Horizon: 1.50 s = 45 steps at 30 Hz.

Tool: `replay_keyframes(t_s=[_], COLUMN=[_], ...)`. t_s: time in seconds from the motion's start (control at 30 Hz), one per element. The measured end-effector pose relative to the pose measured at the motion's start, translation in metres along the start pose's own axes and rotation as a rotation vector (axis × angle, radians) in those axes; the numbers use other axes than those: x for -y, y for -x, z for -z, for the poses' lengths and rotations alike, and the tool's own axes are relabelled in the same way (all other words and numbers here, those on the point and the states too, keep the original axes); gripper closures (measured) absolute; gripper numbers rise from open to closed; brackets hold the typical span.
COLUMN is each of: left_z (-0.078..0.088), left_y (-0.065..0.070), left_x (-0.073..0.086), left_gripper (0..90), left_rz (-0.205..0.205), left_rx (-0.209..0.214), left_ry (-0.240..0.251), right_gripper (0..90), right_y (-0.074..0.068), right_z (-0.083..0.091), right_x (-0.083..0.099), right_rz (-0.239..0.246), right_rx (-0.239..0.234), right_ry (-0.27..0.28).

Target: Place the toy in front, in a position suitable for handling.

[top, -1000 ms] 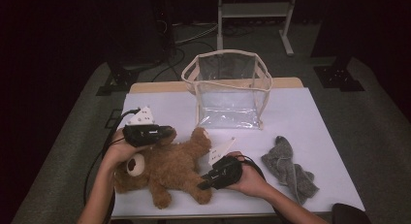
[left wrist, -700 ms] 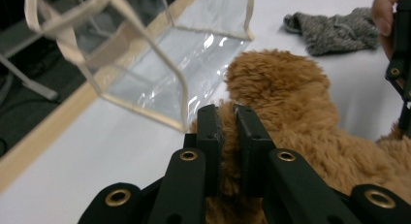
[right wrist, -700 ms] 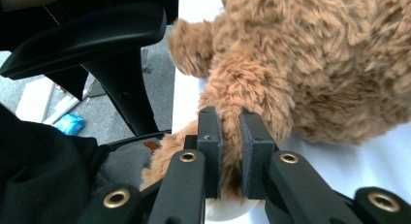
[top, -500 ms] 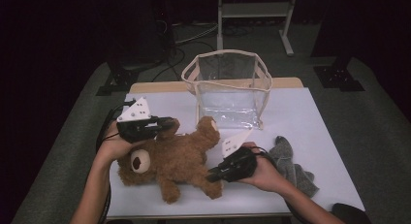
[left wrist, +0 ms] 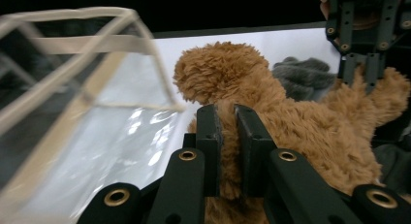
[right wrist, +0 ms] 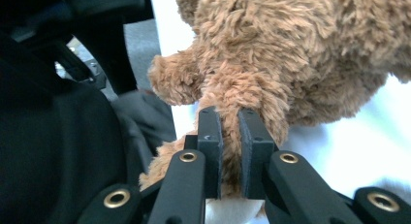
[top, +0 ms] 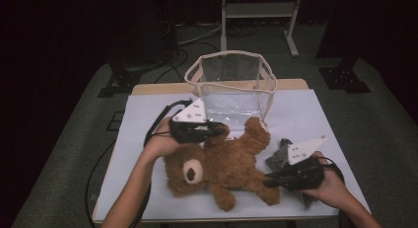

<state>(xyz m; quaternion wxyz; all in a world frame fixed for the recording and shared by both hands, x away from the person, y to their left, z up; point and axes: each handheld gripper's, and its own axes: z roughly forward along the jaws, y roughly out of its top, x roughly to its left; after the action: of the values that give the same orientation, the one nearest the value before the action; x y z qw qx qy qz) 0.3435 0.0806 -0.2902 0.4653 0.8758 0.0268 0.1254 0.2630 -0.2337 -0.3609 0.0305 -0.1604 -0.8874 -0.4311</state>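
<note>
Right gripper near the front right corner of the table is clamped on a leg of the brown teddy bear, fur squished between its jaws. The bear sprawls across the front middle, head toward the left edge. Left gripper, a bit further back, is pinching its arm. Grey plush toy lies just right of the bear, and a clear bag stands open at the back edge.
</note>
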Motion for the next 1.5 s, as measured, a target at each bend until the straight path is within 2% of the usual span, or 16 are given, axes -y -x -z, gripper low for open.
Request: replay_keyframes(t_s=[0.03, 0.1, 0.33, 0.4, 0.5, 0.6, 0.7, 0.87, 0.97, 1.1, 1.13, 1.17, 1.37, 1.43, 1.47, 1.5], left_z=[-0.022, -0.043, -0.060, -0.057, -0.047, -0.035, -0.021, -0.005, 0.000, 0.006, 0.006, 0.009, 0.024, 0.033, 0.033, 0.035], left_y=[-0.002, -0.004, -0.011, -0.011, -0.011, -0.008, -0.001, 0.012, 0.016, 0.022, 0.022, 0.026, 0.040, 0.049, 0.049, 0.052], left_x=[0.001, 0.004, 0.006, 0.006, 0.008, 0.009, 0.012, 0.023, 0.031, 0.041, 0.041, 0.045, 0.060, 0.070, 0.070, 0.074], left_gripper=[81.6, 81.1, 74.6, 70.2, 58.6, 49.2, 44.1, 39.3, 37.7, 36.1, 34.9, 34.1, 28.8, 26.1, 25.3, 24.2], left_rz=[0.011, 0.017, 0.012, 0.008, 0.018, 0.014, 0.008, 0.000, 0.010, 0.019, 0.019, 0.025, 0.029, 0.027, 0.027, 0.026], left_rx=[0.025, 0.047, 0.061, 0.051, 0.041, 0.026, 0.028, 0.046, 0.053, 0.056, 0.056, 0.053, 0.044, 0.038, 0.038, 0.038], left_ry=[-0.010, -0.034, -0.031, -0.041, -0.029, -0.004, 0.018, 0.045, 0.057, 0.069, 0.069, 0.067, 0.075, 0.080, 0.080, 0.080], right_gripper=[80.8, 80.7, 73.2, 63.3, 53.7, 47.7, 45.2, 40.5, 41.4, 65.7, 65.7, 71.4, 72.9, 72.9, 72.9, 72.8], right_y=[0.003, 0.008, 0.016, 0.017, 0.020, 0.031, 0.048, 0.068, 0.071, 0.073, 0.073, 0.076, 0.076, 0.072, 0.072, 0.063], right_z=[0.005, 0.006, 0.000, 0.002, 0.019, 0.032, 0.027, 0.002, -0.013, -0.015, -0.015, -0.011, 0.011, 0.043, 0.043, 0.061], right_x=[0.019, 0.037, 0.061, 0.061, 0.061, 0.062, 0.066, 0.077, 0.081, 0.082, 0.082, 0.084, 0.089, 0.095, 0.095, 0.093], right_rz=[-0.044, -0.075, -0.125, -0.114, -0.115, -0.128, -0.147, -0.162, -0.141, -0.183, -0.183, -0.229, -0.271, -0.318, -0.318, -0.313], right_rx=[0.021, 0.051, 0.072, 0.054, 0.061, 0.150, 0.252, 0.289, 0.328, 0.352, 0.352, 0.326, 0.344, 0.364, 0.364, 0.370], right_ry=[-0.013, -0.026, -0.023, -0.014, 0.069, 0.145, 0.111, 0.038, -0.048, -0.081, -0.081, -0.071, -0.030, 0.052, 0.052, 0.111])
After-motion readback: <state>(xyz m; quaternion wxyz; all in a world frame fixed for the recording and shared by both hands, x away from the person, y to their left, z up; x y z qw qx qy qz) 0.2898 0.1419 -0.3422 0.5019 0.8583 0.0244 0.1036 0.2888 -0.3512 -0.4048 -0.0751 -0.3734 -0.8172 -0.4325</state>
